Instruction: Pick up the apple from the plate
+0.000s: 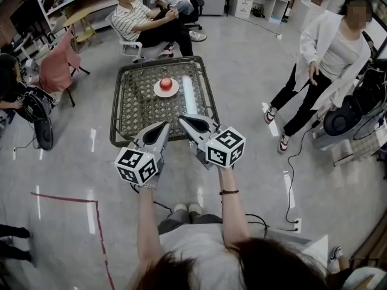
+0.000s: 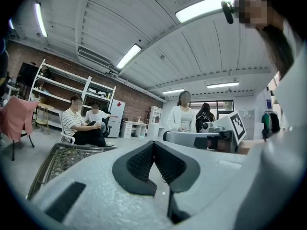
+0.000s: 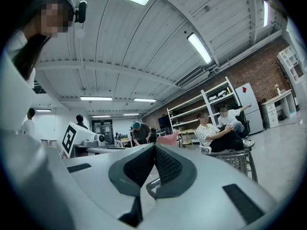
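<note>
White tube [image 1: 190, 95] lies on wicker table [image 1: 132, 109].

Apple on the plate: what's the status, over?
Left gripper and right gripper both shut, empty, at the table's near edge. Apple on its plate, untouched. White cylinder beside the plate, not blocking.

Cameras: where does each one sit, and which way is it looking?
Head view: on the person's head, facing steeply down at the table, the apple on its plate; arms, left gripper and right gripper show.
Left gripper view: on the left gripper, facing level along its shut jaws, across the room.
Right gripper view: on the right gripper, likewise.
Shared: both gripper views catch the seated person in stripes.
</note>
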Motion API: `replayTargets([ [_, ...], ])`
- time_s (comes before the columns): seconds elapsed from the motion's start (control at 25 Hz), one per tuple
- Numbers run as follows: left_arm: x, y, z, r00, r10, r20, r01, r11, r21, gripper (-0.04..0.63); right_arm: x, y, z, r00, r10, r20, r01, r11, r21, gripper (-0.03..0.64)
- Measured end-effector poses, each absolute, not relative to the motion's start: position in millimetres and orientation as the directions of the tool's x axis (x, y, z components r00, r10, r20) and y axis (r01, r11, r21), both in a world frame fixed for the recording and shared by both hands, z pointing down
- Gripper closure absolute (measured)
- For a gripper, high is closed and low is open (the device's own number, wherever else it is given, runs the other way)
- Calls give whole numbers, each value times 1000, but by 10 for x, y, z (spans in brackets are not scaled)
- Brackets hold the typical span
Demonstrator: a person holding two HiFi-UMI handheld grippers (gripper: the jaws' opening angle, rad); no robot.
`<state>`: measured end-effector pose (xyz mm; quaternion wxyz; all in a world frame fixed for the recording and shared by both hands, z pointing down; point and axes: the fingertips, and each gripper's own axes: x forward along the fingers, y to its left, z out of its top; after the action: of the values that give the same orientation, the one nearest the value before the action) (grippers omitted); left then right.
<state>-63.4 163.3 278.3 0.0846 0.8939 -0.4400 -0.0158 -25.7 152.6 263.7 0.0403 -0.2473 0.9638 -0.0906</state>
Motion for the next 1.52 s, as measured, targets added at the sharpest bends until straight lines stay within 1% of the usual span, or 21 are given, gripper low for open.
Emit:
replayTargets([
  [0.32, -482, 1566, 2926, 605, -794, 59, -789, -588, 179, 584, -124, 1495, 2783, -880, -474, -21, -460, 863, -209, 607],
  [0.64, -480, 1385, 3063, 604, -791, 94, -790, -580, 197, 584, -95, 1297, 2889, -879, -476, -21, -457, 855, -245, 607],
  [1.08, -505, 680, 3239, 638, -763, 105, -762, -606, 229, 584, -94, 649, 3089, -863, -505, 19, -492, 832, -258, 607],
  [1.52, -680, -22, 3303, 678, -725, 118, -728, -640, 246, 584, -316, -16, 3181, -845, -533, 50, -525, 805, -275, 607],
])
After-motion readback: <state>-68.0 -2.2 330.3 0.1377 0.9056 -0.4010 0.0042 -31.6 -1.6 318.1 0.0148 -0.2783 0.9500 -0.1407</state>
